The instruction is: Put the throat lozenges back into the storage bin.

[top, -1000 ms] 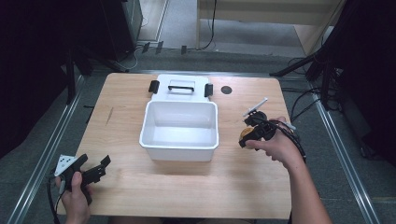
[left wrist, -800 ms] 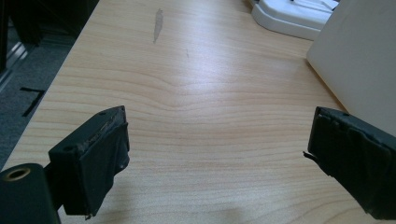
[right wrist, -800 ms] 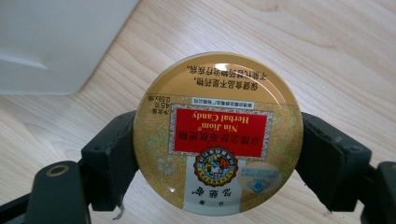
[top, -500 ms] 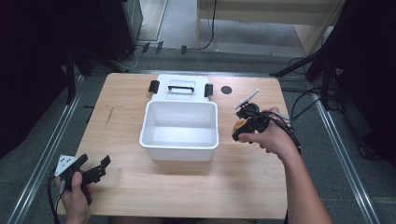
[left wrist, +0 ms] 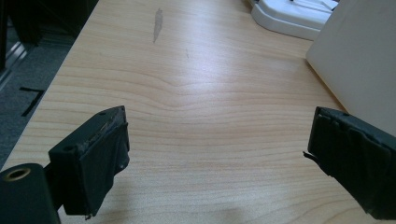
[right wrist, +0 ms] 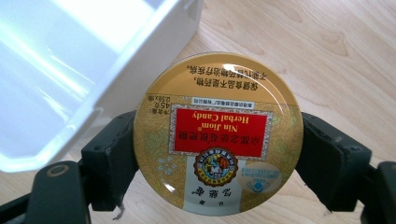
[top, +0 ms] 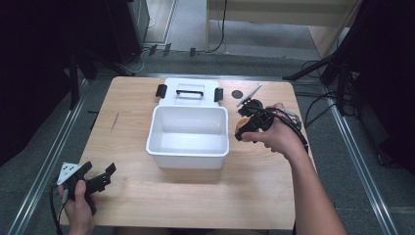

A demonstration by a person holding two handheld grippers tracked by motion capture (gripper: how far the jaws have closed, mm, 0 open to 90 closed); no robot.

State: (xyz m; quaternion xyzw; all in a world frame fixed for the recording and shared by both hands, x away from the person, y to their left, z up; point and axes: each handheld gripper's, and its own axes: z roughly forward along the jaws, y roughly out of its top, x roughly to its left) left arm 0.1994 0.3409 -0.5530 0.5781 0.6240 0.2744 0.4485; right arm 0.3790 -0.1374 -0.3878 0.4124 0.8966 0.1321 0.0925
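Observation:
A round gold candy tin with a red label sits clamped between the two black jaws of my right gripper. In the high view that gripper hangs just right of the white bin, the tin showing as a small gold spot. My left gripper rests at the table's front left corner; its jaws stand wide apart over bare wood, with nothing between the pads.
The bin's white lid with black latches lies behind the bin. A small dark disc lies on the wood at the back right. A grey metal rail runs along each side of the table.
My right gripper has carried the tin up and leftward, from the open table toward the bin's right wall. The left gripper has stayed put.

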